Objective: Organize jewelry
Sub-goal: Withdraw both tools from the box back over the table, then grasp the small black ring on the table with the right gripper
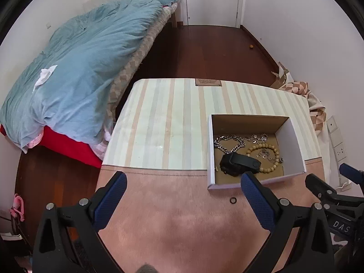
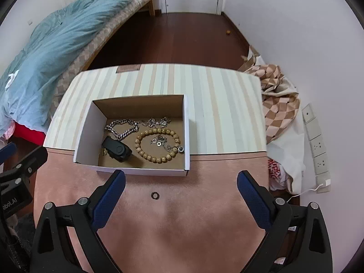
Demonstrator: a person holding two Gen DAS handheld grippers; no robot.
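An open white cardboard box (image 2: pixel 86 127) (image 1: pixel 210 150) stands on the table. Inside lie a silver chain (image 2: pixel 122 128) (image 1: pixel 229 144), a wooden bead bracelet (image 2: pixel 157 158) (image 1: pixel 273 168), small silver pieces (image 2: pixel 162 144) and a black band (image 2: pixel 116 151) (image 1: pixel 238 165). A small dark ring (image 2: pixel 155 195) (image 1: pixel 232 200) lies on the pink cloth in front of the box. My left gripper (image 1: pixel 183 188) is open and empty, left of the box. My right gripper (image 2: pixel 180 187) is open and empty, above the ring, just short of the box's front wall.
The table (image 2: pixel 216 104) has a striped top and a pink cloth (image 2: pixel 182 227) over its near part. A bed with a blue duvet (image 1: pixel 79 68) stands to the left. Checked fabric (image 2: pixel 277 104) and wall sockets (image 2: pixel 316 141) are at the right.
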